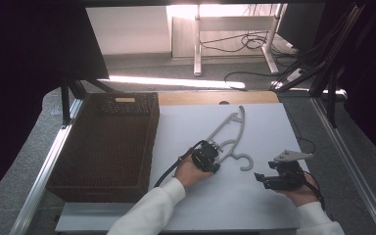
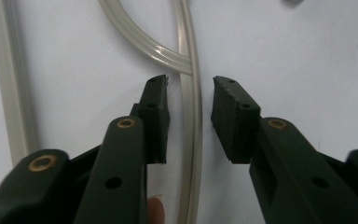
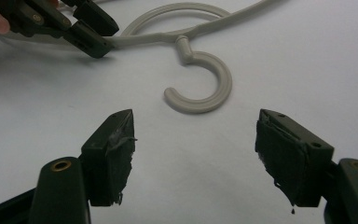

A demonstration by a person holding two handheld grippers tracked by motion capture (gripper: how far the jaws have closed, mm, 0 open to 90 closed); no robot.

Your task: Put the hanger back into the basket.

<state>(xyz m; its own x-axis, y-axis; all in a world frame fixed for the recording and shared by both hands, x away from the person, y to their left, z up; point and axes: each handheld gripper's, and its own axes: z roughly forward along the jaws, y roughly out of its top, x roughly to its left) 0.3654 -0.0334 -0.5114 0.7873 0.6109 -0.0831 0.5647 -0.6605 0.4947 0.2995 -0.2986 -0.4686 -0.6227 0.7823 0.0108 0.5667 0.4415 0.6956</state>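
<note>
Grey plastic hanger (image 1: 227,134) lies on desk (image 1: 254,205), right of dark wicker basket (image 1: 108,142); its inside too dark to read. My left tongs (image 2: 189,105) straddle hanger's bar, unclenched. Right tongs (image 3: 193,140) released, nearby.

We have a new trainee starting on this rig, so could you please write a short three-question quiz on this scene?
1. True or false: the left gripper is shut on the grey plastic hanger.
2. Which object stands left of the white board? A) wicker basket B) metal bucket C) cardboard box
3. Fill in: in the right gripper view, the hanger's hook lies ahead of the right gripper, whose jaws stand ____.

Key
1. False: its jaws are open, with a thin hanger bar running between them and a gap on each side.
2. A, the dark wicker basket.
3. Open, wide apart, with nothing between them.
</note>
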